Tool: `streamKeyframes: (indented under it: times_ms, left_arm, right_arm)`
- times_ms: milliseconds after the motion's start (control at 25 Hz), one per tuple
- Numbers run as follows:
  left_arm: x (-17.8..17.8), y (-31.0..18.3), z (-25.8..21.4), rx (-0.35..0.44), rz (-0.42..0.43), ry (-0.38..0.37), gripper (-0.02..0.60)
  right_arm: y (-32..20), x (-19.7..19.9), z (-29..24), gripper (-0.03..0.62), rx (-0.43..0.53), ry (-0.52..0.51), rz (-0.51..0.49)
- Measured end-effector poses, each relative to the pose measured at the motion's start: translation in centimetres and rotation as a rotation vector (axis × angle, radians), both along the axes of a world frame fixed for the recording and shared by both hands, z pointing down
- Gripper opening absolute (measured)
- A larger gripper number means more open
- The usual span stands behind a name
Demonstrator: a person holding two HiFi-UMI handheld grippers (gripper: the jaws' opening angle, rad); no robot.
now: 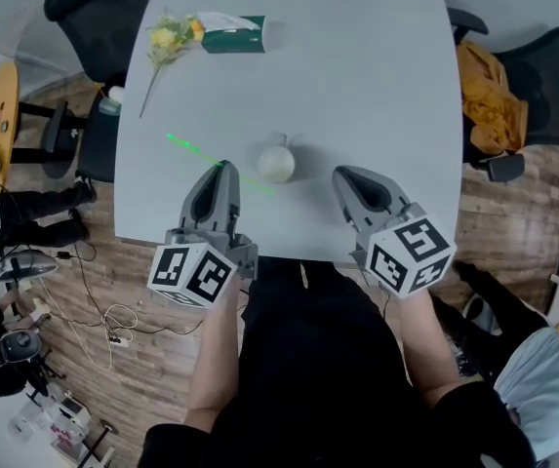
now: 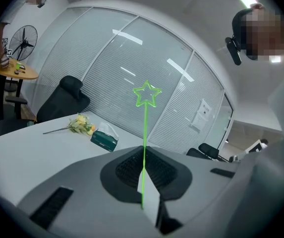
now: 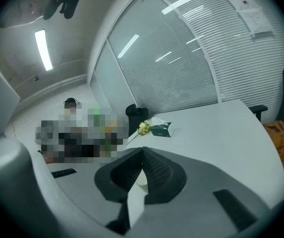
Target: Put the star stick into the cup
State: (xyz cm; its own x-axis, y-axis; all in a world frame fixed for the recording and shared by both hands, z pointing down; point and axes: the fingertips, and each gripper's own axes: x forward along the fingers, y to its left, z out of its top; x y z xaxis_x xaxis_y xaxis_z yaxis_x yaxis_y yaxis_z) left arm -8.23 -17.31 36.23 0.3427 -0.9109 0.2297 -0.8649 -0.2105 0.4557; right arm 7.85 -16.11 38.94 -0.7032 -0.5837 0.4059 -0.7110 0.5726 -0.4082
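My left gripper (image 1: 220,170) is shut on the thin green star stick (image 1: 189,148), which slants up and to the left from the jaw tips. In the left gripper view the stick (image 2: 144,133) rises straight out of the shut gripper (image 2: 142,175) and ends in an outlined star (image 2: 146,94). A round white cup (image 1: 276,162) stands on the pale table (image 1: 357,86) just right of the left jaw tips. My right gripper (image 1: 343,175) is shut on nothing, to the right of the cup. A pale sliver of the cup (image 3: 141,179) shows behind the right gripper (image 3: 142,158).
A yellow flower (image 1: 167,39) and a green tissue box (image 1: 232,33) lie at the table's far left. Black office chairs stand at the far left (image 1: 99,8) and right (image 1: 542,76); the right one carries an orange garment (image 1: 489,96). Cables lie on the wooden floor (image 1: 103,320).
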Motion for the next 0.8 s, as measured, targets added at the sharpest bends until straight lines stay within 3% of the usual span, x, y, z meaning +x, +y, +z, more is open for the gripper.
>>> streamKeyframes:
  times_ms: [800]
  left_arm:
    - [0.1, -4.6, 6.4, -0.097, 0.062, 0.047, 0.006]
  right_arm:
    - [-2.4, -0.6, 2.7, 0.009, -0.073, 0.059, 0.033]
